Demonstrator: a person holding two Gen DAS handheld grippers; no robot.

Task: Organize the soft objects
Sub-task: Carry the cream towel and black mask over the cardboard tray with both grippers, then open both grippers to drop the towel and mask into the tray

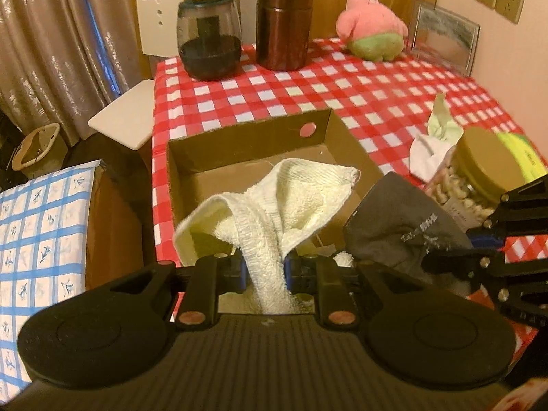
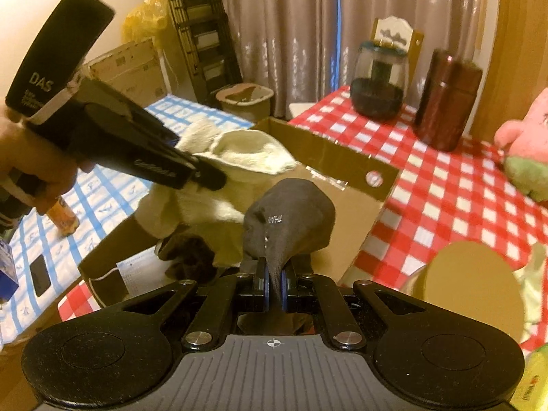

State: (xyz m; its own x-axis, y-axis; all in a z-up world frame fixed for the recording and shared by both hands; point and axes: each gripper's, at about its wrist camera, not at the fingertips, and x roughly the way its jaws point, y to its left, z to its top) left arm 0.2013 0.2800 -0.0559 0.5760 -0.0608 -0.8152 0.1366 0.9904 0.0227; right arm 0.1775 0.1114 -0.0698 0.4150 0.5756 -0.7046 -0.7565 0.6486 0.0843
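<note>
We see a cream terry towel [image 1: 274, 212], bunched and pinched at one gathered end so its loose folds fan out above the open cardboard box [image 1: 246, 144]. Just beside it hangs a dark grey sock [image 2: 291, 219] with small white lettering, likewise pinched at one end, over the box's near edge.

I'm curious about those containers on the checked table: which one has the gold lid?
The clear nut jar nearest the grippers. The brown canister and the glass jar with dark contents stand at the far edge.
</note>
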